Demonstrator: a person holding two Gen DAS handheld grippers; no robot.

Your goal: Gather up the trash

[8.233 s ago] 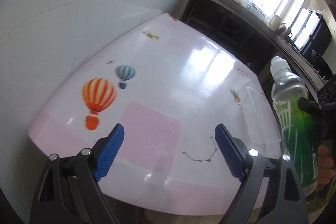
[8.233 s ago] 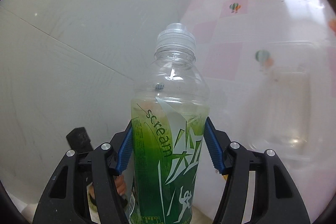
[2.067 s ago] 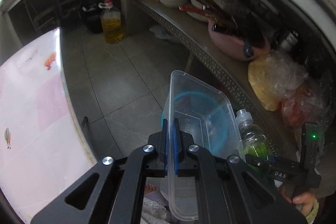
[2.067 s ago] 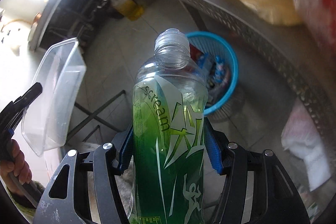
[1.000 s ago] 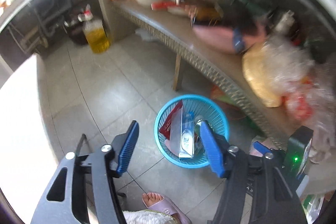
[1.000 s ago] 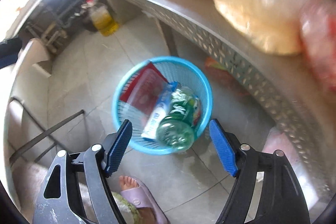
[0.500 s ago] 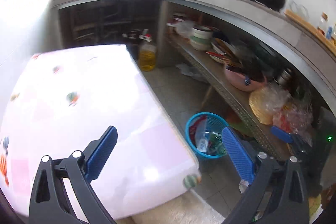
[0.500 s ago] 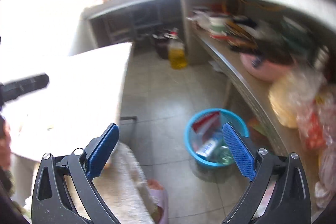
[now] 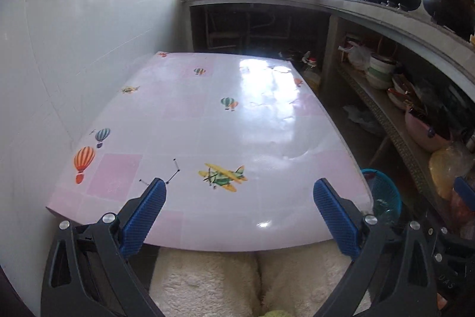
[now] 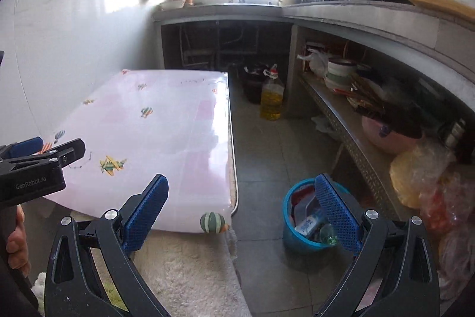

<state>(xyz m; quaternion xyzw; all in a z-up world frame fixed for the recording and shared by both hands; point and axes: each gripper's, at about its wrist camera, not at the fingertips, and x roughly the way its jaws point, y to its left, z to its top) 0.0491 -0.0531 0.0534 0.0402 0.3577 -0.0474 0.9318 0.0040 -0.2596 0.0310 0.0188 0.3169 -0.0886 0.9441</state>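
Note:
A blue trash basket point(image 10: 289, 225) stands on the floor right of the table; it holds a clear plastic container point(image 10: 305, 208), a green bottle point(image 10: 326, 235) and other wrappers. It also shows at the right edge of the left wrist view point(image 9: 386, 195). My left gripper point(image 9: 239, 216) is open and empty over the near edge of the pink table point(image 9: 207, 121). My right gripper point(image 10: 242, 213) is open and empty, between the table's corner and the basket. The left gripper also shows at the left of the right wrist view point(image 10: 44, 153).
The table point(image 10: 154, 121) has a balloon and aeroplane pattern. A low metal shelf point(image 10: 341, 115) with bowls and bags runs along the right. A yellow oil jug point(image 10: 271, 100) stands on the floor. A white fluffy cushion point(image 9: 255, 278) lies below the table edge.
Both grippers let go of the container and the bottle, which now lie in the basket. Both have since swung up and back toward the table, jaws wide open.

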